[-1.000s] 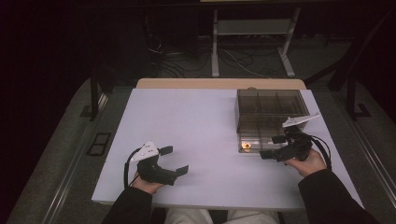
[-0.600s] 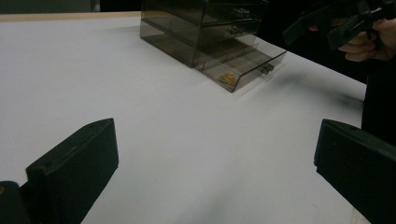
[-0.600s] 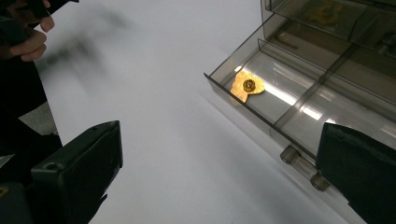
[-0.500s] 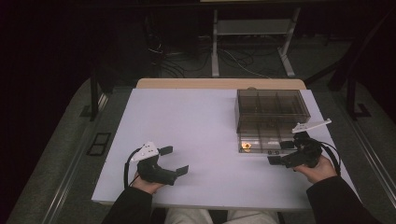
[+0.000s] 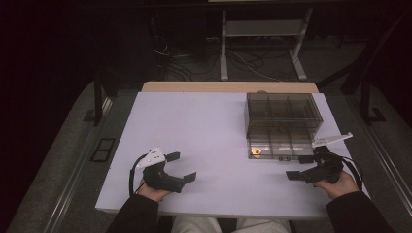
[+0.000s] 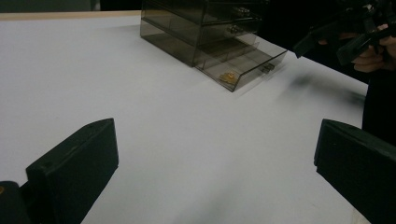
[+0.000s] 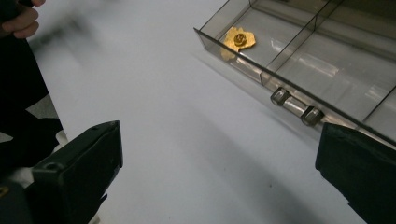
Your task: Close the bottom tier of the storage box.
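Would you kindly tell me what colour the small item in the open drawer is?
The small item is gold, lying in the smoky transparent open drawer; the right gripper view shows it best.

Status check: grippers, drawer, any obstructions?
Left gripper open, empty. Right gripper open, beside drawer handle. Bottom drawer pulled out, gold pin inside. Nothing between.

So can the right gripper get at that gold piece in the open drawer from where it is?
Probably yes. The right gripper is open and empty beside the pulled-out drawer, whose top is uncovered. The gold piece lies alone in the left end compartment, with bare table between.
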### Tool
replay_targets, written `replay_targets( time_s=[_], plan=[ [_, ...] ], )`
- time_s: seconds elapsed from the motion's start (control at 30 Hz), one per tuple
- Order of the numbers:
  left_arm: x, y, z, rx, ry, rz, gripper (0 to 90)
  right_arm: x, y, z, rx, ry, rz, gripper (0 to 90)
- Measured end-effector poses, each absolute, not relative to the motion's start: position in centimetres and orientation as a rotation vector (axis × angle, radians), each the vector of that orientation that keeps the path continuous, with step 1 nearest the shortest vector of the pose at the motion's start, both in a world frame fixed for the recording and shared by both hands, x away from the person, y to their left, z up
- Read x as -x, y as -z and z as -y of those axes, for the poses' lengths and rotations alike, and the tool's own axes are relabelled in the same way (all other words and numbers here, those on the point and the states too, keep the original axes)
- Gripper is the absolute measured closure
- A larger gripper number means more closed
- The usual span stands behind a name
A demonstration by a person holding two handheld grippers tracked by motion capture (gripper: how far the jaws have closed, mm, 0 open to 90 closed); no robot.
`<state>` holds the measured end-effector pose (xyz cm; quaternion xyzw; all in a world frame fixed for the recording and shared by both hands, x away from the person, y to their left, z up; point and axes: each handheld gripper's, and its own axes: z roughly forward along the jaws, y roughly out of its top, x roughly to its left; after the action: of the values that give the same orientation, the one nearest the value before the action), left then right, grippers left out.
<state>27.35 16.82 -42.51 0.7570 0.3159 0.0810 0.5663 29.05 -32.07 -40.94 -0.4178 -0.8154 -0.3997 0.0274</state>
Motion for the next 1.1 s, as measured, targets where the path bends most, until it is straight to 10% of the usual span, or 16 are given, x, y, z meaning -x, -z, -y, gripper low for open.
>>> replay_targets(
  time_s=[1.1],
  plan=[
    [-27.3, 42.5, -16.9, -1.780, -0.193, -0.742, 0.0, -29.4, 42.9, 33.0, 1.355, 1.142, 2.547, 63.1]
  ],
)
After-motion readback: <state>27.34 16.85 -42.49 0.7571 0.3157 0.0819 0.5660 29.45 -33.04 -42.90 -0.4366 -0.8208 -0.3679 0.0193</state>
